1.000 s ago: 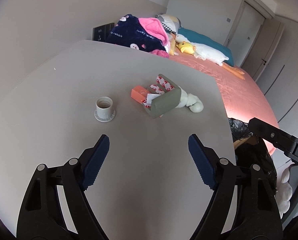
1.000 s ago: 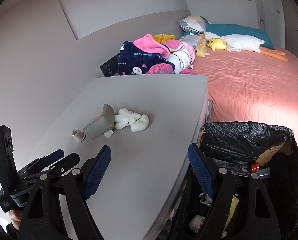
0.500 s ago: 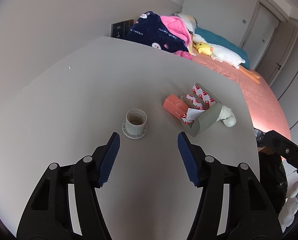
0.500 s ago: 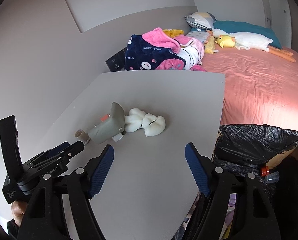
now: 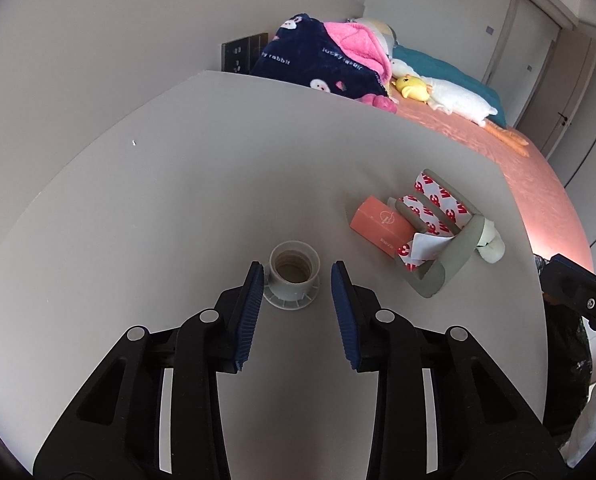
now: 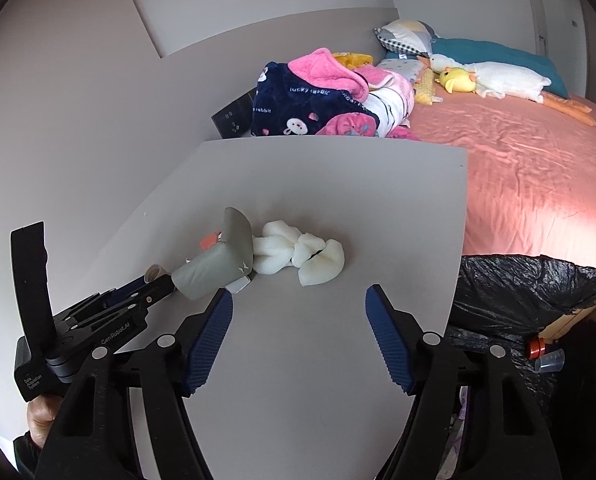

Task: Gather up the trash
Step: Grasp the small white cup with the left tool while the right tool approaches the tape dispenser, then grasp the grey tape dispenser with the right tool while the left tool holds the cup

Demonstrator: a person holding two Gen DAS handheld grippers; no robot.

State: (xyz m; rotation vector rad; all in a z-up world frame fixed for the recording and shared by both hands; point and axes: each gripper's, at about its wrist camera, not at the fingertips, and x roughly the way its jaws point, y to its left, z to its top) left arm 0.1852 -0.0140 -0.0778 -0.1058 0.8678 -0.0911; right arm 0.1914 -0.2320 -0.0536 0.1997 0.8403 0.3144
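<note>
A small white plastic cup (image 5: 293,268) stands on the grey table (image 5: 177,200). My left gripper (image 5: 296,276) straddles it with the jaws closing; the pads flank the cup with a gap on each side. To the right lie an orange box (image 5: 380,226), a grey foam piece with red-and-white tape backing (image 5: 438,248) and a white foam wad (image 6: 298,254). My right gripper (image 6: 298,294) hovers over the table short of the wad, its jaws closing slightly with nothing between them. A bin lined with a black bag (image 6: 538,292) stands beside the table's right edge.
A bed with a pink sheet (image 6: 538,168) runs along the table's right side. It carries a heap of blankets (image 6: 318,96) and plush toys (image 6: 494,76). A dark wall socket panel (image 6: 233,116) sits behind the table's far edge. A hand holds the left gripper's body (image 6: 37,360).
My left gripper has moved forward and down to the cup, and its jaws have narrowed around it. The right gripper has crept forward over the table, jaws slightly narrower.
</note>
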